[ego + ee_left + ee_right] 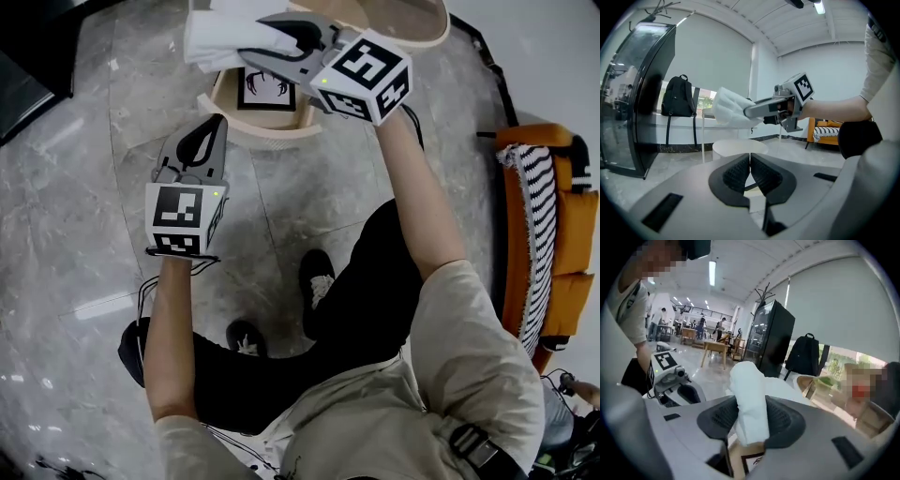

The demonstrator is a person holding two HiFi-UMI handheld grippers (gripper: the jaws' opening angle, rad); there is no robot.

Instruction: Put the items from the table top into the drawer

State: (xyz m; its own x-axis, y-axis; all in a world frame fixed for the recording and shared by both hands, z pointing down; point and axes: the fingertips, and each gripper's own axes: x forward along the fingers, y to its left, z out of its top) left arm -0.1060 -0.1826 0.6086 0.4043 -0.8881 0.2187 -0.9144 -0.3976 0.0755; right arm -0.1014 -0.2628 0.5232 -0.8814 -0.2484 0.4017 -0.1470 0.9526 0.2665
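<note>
Head view: right tongs (260,37) clamp cloth (211,42), drawer (267,132) half-hidden.

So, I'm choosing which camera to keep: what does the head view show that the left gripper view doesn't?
Only the head view: the picture lying in the open drawer, and the person's shoes. Only the left gripper view: the black backpack and the dark cabinet. Both: the right gripper, tongs clamped on the white cloth, and the orange chair.

We look down on a grey marble floor (75,216) bearing a round table (427,37), an open wooden drawer (262,132) with a printed card (266,89) lying flat inside, and an orange armchair (574,225).
</note>
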